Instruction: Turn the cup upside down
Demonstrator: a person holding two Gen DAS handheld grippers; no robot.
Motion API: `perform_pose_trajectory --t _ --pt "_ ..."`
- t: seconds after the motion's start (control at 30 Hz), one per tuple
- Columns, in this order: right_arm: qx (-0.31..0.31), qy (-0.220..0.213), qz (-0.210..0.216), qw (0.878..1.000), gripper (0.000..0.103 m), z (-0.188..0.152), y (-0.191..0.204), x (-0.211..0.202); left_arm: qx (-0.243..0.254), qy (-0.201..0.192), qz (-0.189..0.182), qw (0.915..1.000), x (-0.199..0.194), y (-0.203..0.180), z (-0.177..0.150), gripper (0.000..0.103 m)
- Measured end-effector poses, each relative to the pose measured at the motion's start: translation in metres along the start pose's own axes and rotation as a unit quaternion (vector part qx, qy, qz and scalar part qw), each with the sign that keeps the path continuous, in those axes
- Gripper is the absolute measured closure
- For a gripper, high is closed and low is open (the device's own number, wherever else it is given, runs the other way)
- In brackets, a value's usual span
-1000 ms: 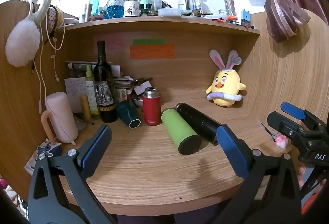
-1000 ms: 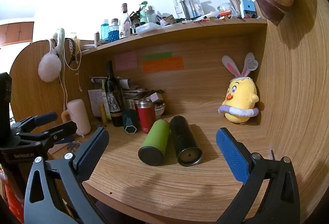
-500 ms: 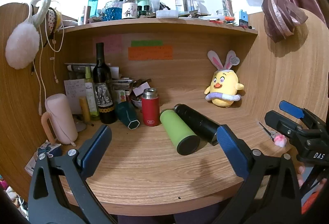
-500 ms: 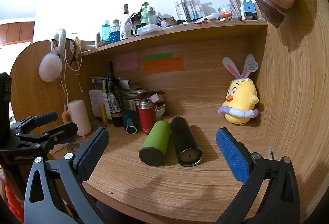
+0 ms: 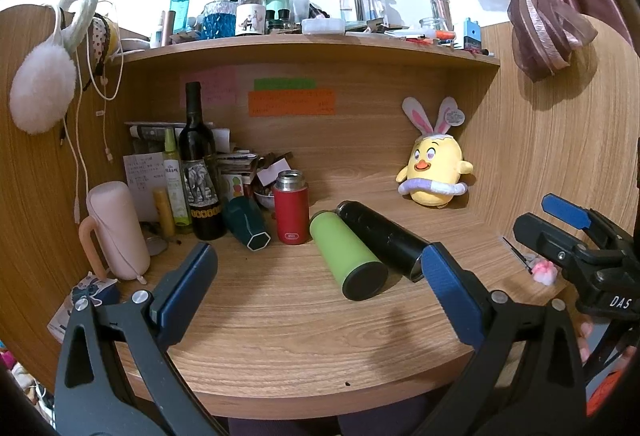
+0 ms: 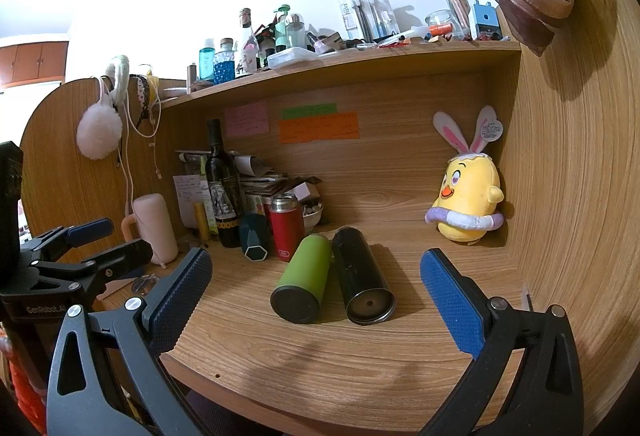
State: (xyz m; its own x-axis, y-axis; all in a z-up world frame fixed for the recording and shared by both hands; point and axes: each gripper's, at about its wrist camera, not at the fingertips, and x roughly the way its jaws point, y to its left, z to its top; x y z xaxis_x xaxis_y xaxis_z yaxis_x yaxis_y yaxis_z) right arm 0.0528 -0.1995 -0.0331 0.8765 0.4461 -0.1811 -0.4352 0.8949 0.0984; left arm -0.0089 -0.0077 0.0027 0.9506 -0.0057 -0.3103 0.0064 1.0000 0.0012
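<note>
A green cup (image 5: 346,258) and a black cup (image 5: 382,238) lie on their sides, side by side, mid-desk, bases toward me; they also show in the right wrist view as the green cup (image 6: 306,280) and the black cup (image 6: 360,274). A red flask (image 5: 291,210) stands upright behind them. A dark teal cup (image 5: 246,222) lies tilted beside it. My left gripper (image 5: 318,288) is open and empty near the desk's front edge. My right gripper (image 6: 316,288) is open and empty, in front of the two lying cups.
A wine bottle (image 5: 200,172), small bottles and papers crowd the back left. A pink mug (image 5: 118,230) stands at the left. A yellow chick plush (image 5: 434,174) sits at the back right. A cluttered shelf (image 5: 312,44) overhangs the desk. Wooden walls close both sides.
Both grippers have drifted slightly; the scene sits a little lower in both views. No object has moved and both grippers stay open.
</note>
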Motion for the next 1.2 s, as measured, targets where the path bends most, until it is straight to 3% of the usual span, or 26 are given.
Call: perform_pose_trajectory --t 1.2 --pt "-0.001 -0.001 -0.001 1.0 0.0 0.0008 0.0004 -0.0016 0.002 -0.005 0.001 1.0 -0.0026 0.0024 0.001 0.0"
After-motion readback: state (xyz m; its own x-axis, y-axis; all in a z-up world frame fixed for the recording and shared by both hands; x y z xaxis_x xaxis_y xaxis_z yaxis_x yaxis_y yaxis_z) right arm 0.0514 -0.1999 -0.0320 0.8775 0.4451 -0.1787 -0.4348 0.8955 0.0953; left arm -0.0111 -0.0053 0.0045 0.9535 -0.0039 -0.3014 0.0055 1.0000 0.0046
